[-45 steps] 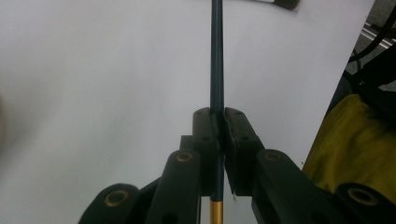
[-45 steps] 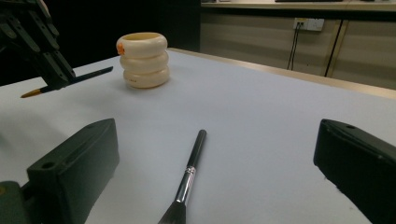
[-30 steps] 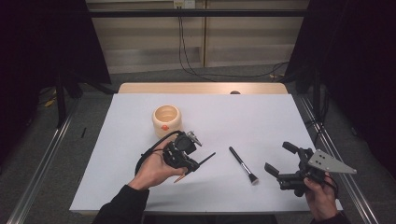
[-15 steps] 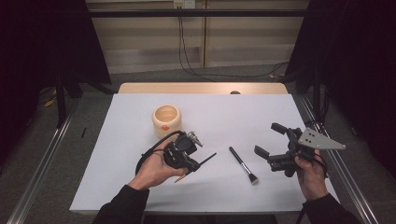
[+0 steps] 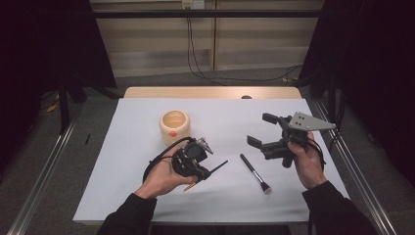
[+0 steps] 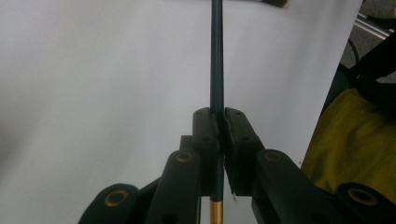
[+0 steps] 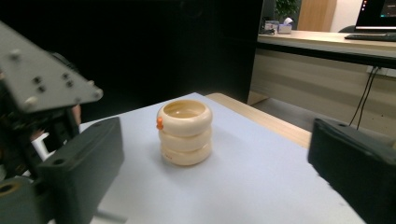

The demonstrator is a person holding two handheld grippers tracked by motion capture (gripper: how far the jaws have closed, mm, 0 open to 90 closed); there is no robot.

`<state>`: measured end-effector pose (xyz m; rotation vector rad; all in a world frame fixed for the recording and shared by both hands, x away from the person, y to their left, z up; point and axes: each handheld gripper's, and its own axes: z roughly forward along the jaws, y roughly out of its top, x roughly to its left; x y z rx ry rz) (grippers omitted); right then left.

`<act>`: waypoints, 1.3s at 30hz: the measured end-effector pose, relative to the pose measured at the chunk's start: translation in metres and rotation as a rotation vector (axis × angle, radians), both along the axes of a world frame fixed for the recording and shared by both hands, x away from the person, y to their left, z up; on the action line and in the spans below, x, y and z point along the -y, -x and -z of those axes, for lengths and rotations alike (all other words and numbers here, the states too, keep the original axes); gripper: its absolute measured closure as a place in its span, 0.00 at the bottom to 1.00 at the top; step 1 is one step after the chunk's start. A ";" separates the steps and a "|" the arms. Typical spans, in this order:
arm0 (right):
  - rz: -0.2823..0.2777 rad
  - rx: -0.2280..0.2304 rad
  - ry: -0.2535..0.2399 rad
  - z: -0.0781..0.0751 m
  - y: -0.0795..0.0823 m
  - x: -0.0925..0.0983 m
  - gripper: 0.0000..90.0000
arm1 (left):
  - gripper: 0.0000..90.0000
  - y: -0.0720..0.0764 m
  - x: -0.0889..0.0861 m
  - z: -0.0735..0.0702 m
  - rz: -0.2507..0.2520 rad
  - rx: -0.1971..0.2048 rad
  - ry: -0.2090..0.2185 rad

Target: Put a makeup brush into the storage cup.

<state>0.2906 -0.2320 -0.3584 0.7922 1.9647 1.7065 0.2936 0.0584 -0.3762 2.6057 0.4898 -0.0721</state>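
My left gripper (image 5: 204,172) rests low over the white table cover (image 5: 122,196) at front centre-left. It is shut on a thin dark stick (image 5: 219,166) with a gold band and an orange end. In the left gripper view the pads (image 6: 208,128) pinch that stick (image 6: 216,56), which runs straight ahead. My right gripper (image 5: 260,130) is lifted at the right, open, with nothing between its fingers; its jaws have just been closing a little. It faces a cream ringed pot (image 7: 185,130) with an orange dot, which stands at back centre-left (image 5: 174,125).
A black makeup brush (image 5: 254,172) lies on the cover between the two hands. Metal rails (image 5: 352,166) run along both table sides. A wooden strip (image 5: 210,92) borders the far edge. Something yellow (image 6: 359,140) shows past the cover's edge in the left gripper view.
The right hand has risen and moved away from the front edge towards the table's middle, turning its gripper towards the pot. The left hand and its stick have stayed put.
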 end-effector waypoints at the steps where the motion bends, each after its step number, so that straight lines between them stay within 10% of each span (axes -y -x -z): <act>1: 0.005 -0.004 0.002 -0.002 -0.003 -0.003 0.09 | 0.93 0.001 0.001 0.001 -0.015 0.000 0.007; 11: -0.073 -0.053 0.067 0.006 -0.014 -0.012 0.11 | 0.93 0.002 0.002 0.001 -0.004 0.001 0.011; 16: -0.135 -0.080 0.015 0.006 -0.015 -0.008 0.05 | 0.93 0.003 0.003 0.001 0.003 0.001 -0.001; 39: -0.258 -0.217 0.295 0.007 -0.007 -0.017 0.27 | 0.93 0.005 0.008 0.004 0.016 0.010 -0.009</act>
